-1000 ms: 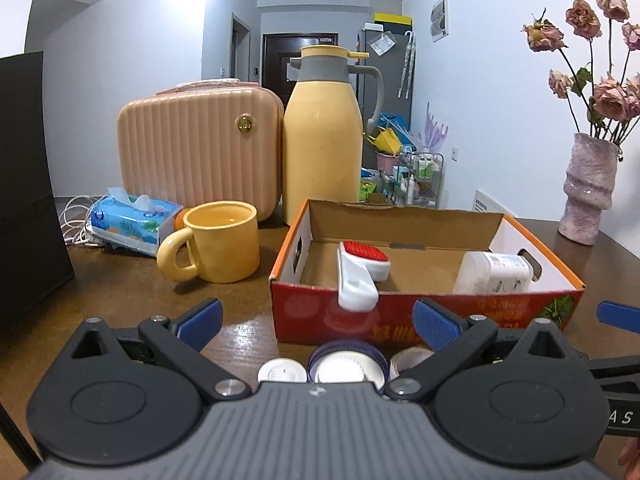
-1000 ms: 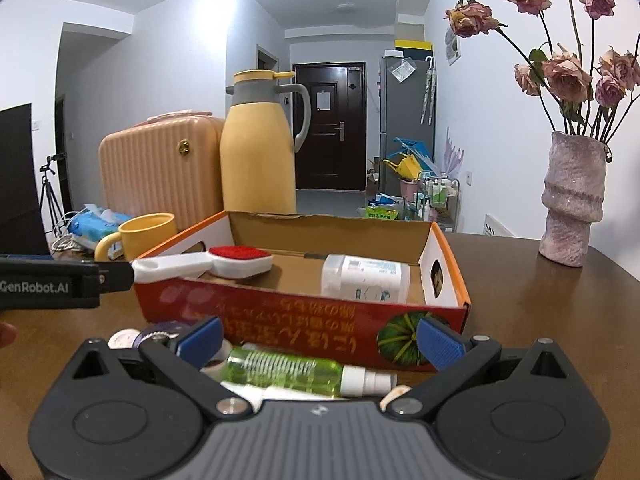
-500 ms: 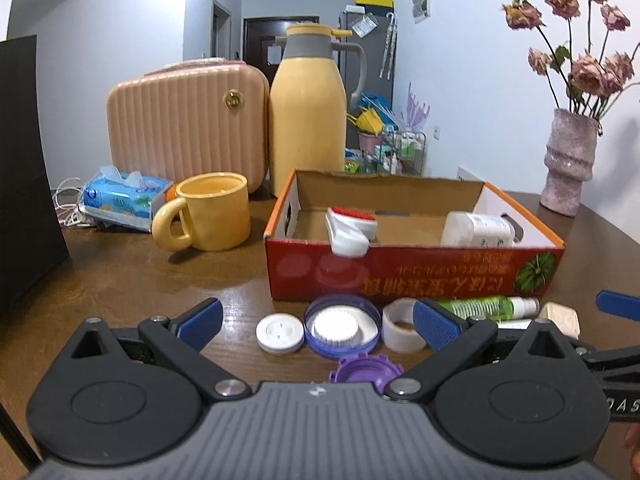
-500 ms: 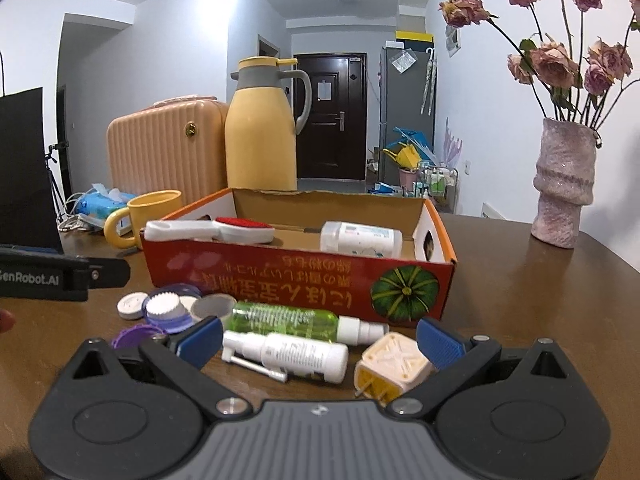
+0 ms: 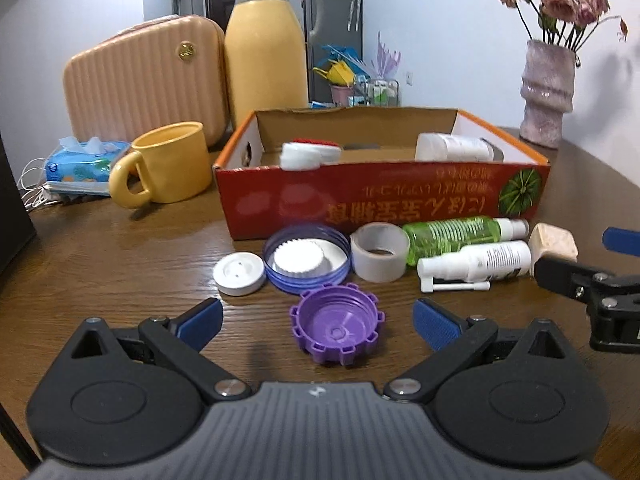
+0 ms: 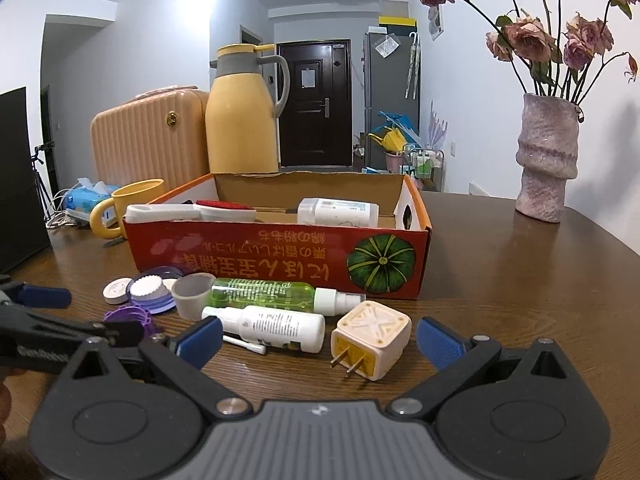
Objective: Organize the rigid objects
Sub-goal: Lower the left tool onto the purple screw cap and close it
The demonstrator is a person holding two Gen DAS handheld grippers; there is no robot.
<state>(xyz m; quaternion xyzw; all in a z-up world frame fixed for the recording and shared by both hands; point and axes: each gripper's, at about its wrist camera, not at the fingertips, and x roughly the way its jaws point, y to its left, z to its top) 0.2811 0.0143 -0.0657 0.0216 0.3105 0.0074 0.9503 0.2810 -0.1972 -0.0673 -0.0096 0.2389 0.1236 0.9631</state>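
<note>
I am working at a brown wooden table [image 5: 100, 264] in a room with white walls and a dark door far at the back. Closest to me, my left gripper [image 5: 318, 320] has its tongs spread wide and holds nothing, and the purple cap [image 5: 335, 328] lies right between its blue tips. My right gripper [image 6: 318, 336] is spread wide too and is empty, with the cream plug [image 6: 370, 340] sitting between its tips, prongs pointing at me. I think the next step is to pick up one of these and put it in the box. To do it well, I should go down slowly, keep the cap in the middle, and squeeze on its bumpy sides so it does not pop out. A bit farther lie the white spray bottle [image 6: 276, 328], the green bottle [image 6: 276, 292], the tape roll [image 5: 378, 252], the blue lid [image 5: 306, 258] with a white cap inside it, and a small white disc [image 5: 239, 273]. They sit close together, so I must not bump them. My two grippers are also near each other and could knock. Behind them stands the red box [image 5: 380, 196], which already holds a red and white brush [image 6: 192, 212] and a white bottle [image 6: 338, 212]. Its front wall is in the way, so I must lift up over it. Farther back are a yellow mug [image 5: 168, 164], a tissue pack [image 5: 86, 162], a peach case [image 5: 144, 80], a yellow jug [image 5: 266, 48] and a pink vase [image 6: 546, 160] with dry flowers.
</note>
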